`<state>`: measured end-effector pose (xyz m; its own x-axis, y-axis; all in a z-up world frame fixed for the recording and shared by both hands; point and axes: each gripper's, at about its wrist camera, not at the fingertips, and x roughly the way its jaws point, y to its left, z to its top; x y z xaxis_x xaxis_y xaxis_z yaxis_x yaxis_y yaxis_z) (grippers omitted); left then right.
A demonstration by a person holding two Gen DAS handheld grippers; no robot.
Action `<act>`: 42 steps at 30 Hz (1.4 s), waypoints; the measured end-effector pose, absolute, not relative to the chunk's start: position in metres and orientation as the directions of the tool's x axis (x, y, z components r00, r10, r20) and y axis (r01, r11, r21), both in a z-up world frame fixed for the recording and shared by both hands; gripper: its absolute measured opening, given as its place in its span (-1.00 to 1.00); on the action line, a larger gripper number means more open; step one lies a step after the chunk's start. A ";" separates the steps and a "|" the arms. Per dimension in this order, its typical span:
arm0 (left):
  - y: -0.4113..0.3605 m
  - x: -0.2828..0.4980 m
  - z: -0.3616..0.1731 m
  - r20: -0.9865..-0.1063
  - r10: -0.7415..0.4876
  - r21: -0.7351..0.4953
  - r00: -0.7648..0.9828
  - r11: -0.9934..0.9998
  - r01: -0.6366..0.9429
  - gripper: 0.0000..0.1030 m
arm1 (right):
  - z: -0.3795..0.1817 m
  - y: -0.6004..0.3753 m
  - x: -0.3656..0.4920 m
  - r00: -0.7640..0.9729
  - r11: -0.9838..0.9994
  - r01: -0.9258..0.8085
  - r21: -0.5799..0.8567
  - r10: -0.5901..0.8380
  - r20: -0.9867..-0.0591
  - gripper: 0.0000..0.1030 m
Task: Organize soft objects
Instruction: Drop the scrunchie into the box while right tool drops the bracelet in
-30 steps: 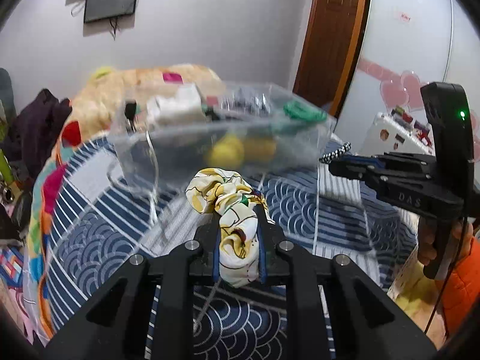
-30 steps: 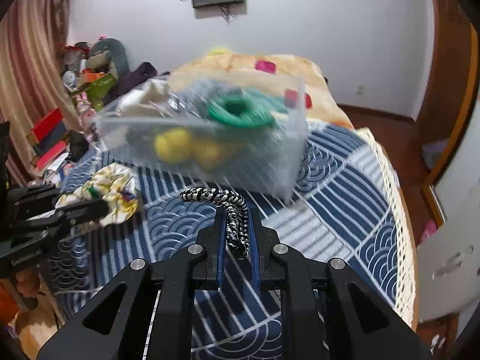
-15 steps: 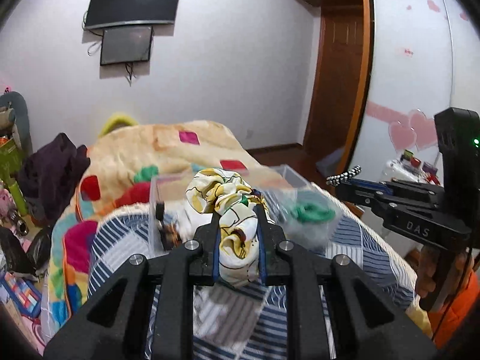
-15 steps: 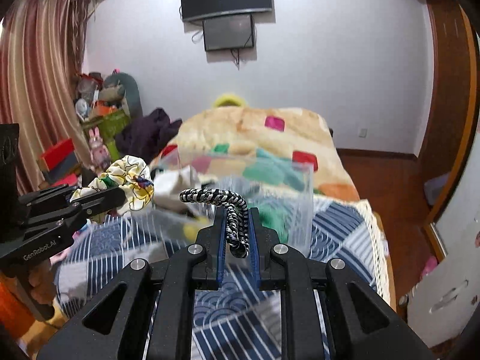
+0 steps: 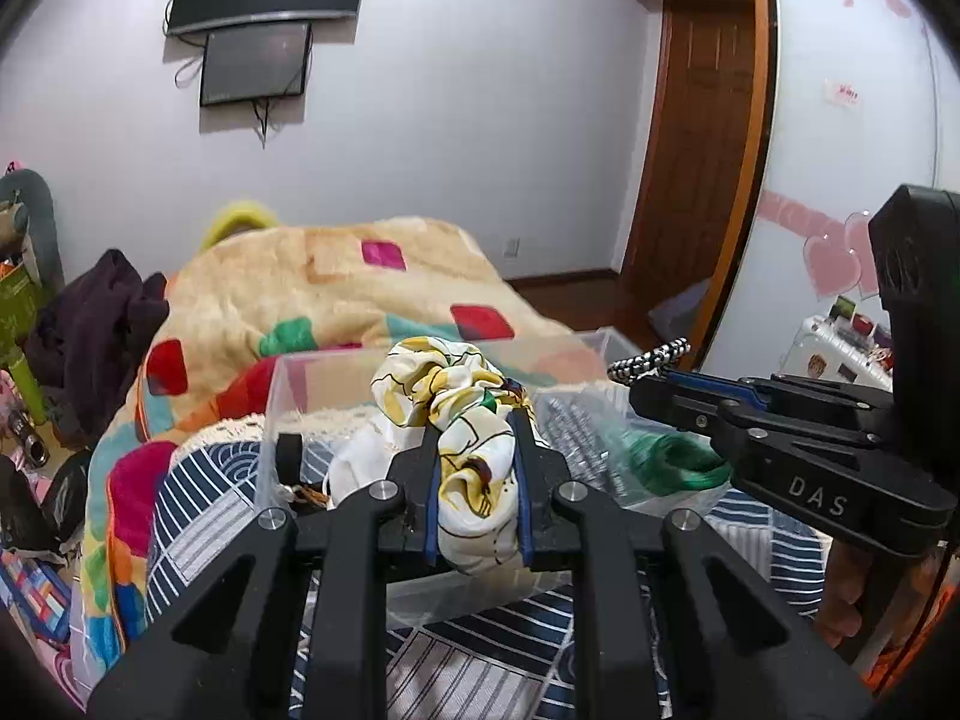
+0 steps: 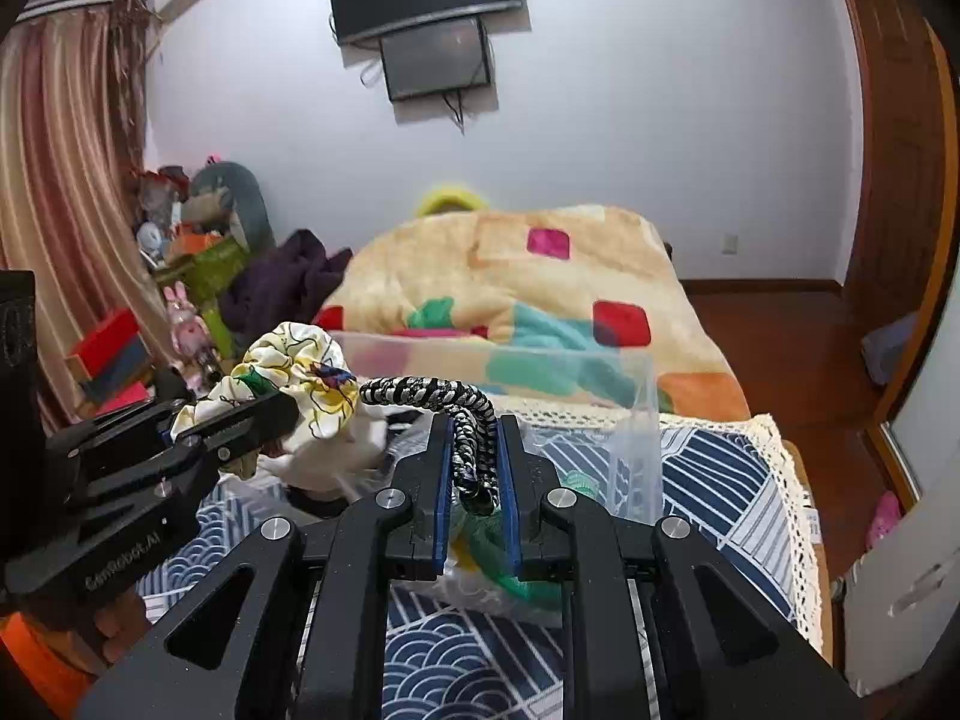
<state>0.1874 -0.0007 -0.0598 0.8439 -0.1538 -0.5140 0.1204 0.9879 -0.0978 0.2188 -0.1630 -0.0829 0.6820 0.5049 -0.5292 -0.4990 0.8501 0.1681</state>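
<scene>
The left gripper (image 5: 474, 450) was clamped on a floral silk scrunchie (image 5: 456, 414), held above the clear plastic bin (image 5: 273, 420) on the wave-patterned blue bedspread (image 6: 714, 480). The right gripper (image 6: 474, 468) was closed on a black-and-white braided hair tie (image 6: 444, 396), also over the bin. A green hair tie (image 5: 672, 462) and white cloth (image 5: 360, 462) lay inside.

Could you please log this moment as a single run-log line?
left claw: shut on floral scrunchie | right claw: shut on black-and-white hair tie | both raised over clear bin | nothing released yet
</scene>
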 end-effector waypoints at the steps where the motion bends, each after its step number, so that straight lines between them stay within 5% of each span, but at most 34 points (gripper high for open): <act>1: -0.001 0.192 -0.064 -0.528 -0.138 -0.085 0.838 0.990 0.110 -0.64 | -0.086 -0.161 0.222 0.675 0.850 -0.498 0.172 0.504 -0.539 -0.75; 8: -0.003 0.202 -0.084 -0.573 -0.086 -0.023 0.815 0.996 0.090 -0.53 | -0.103 -0.150 0.234 0.657 0.873 -0.471 0.127 0.444 -0.610 -0.72; 10: -0.003 0.201 -0.088 -0.583 -0.078 -0.012 0.808 0.996 0.088 -0.35 | -0.107 -0.148 0.232 0.652 0.873 -0.476 0.112 0.435 -0.621 -0.72; 17: 0.000 0.185 -0.084 -0.574 -0.101 -0.028 0.812 0.994 0.103 -0.14 | -0.100 -0.153 0.221 0.667 0.868 -0.488 0.094 0.440 -0.602 -0.02; 24: 0.011 0.167 -0.066 -0.535 -0.125 -0.078 0.835 0.992 0.098 -0.07 | -0.085 -0.162 0.211 0.684 0.861 -0.498 0.100 0.461 -0.565 0.05; 33: 0.013 0.117 -0.008 -0.378 -0.162 -0.103 0.911 0.986 0.133 -0.07 | -0.036 -0.180 0.177 0.750 0.850 -0.515 0.112 0.510 -0.422 0.05; 36: 0.009 0.097 0.010 -0.327 -0.176 -0.102 0.929 0.983 0.151 -0.07 | -0.017 -0.183 0.158 0.777 0.846 -0.525 0.098 0.523 -0.350 0.22; 42: 0.003 0.061 0.026 -0.261 -0.171 -0.095 0.950 0.984 0.151 0.28 | 0.005 -0.189 0.126 0.806 0.842 -0.534 0.077 0.534 -0.253 0.37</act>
<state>0.0612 0.0033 0.0256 0.9501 -0.1708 -0.2611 0.1507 0.9840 -0.0951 0.1260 -0.1893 0.0049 0.8063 0.5345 -0.2533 -0.5339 0.8420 0.0773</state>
